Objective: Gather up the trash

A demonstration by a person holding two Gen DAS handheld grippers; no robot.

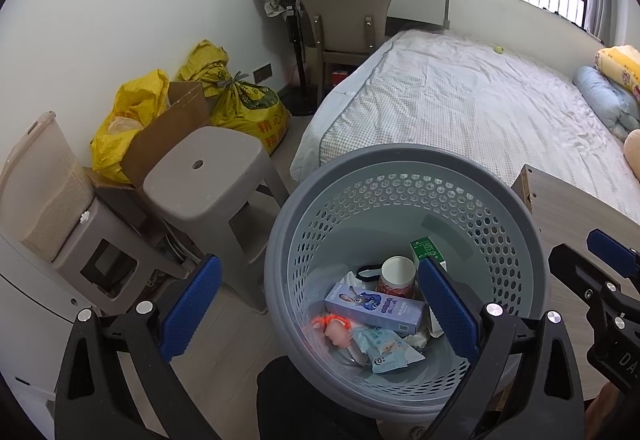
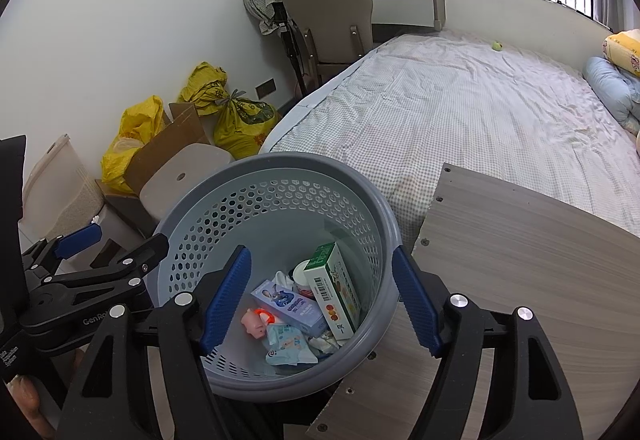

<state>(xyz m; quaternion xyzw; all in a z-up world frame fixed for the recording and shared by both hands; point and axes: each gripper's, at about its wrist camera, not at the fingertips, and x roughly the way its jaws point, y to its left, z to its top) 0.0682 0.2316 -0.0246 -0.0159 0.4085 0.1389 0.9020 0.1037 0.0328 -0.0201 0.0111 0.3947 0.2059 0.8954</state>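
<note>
Right wrist: one basket point(image 2: 224, 176), two boxes point(image 2: 336, 284).

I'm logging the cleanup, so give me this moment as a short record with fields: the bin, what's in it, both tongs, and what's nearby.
bin: grey perforated basket, beside a wooden board
contents: green carton, purple box, paper cup, pink toy, blue wipes packet
left tongs: open, empty, over the basket
right tongs: open, empty, over the basket
nearby: grey stool, bed, yellow bags
</note>
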